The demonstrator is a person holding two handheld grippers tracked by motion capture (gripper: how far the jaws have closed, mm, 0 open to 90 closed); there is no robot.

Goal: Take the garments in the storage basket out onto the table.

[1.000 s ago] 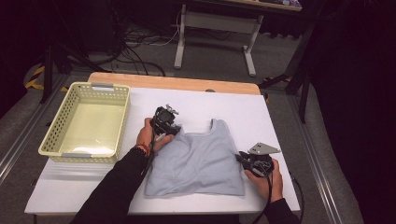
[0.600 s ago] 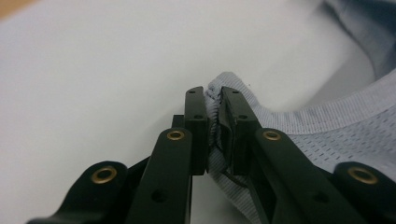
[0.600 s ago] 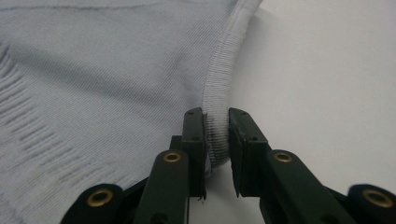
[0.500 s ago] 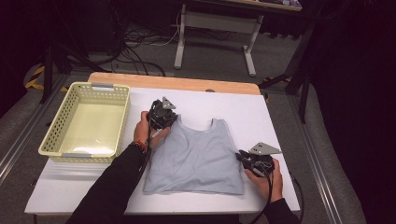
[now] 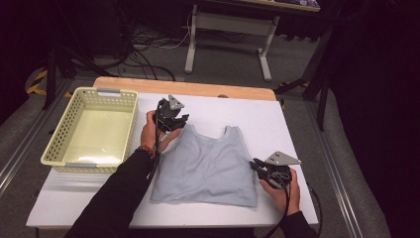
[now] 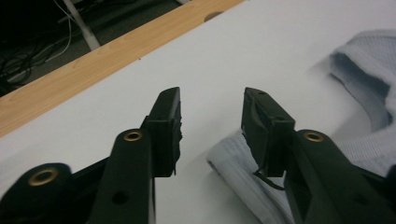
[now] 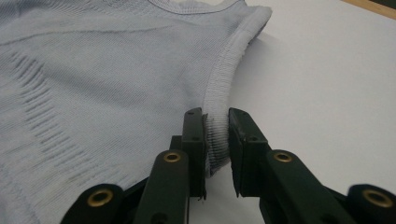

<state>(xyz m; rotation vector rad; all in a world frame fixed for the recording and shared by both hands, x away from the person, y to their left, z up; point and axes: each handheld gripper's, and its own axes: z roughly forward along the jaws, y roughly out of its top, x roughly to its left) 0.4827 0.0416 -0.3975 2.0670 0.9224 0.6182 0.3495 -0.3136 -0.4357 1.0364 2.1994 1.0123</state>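
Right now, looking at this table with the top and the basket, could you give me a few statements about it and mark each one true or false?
1. The pale blue tank top lies spread flat on the white table. True.
2. The top sits inside the yellow basket. False: the basket holds no clothing, and the top lies on the table to its right.
3. The right hand-held gripper pinches the ribbed armhole edge of the top. True.
4. The left hand-held gripper is clamped on a shoulder strap. False: its jaws stand apart with nothing between them, the strap lying just below.
5. The basket stands at the table's left side. True.
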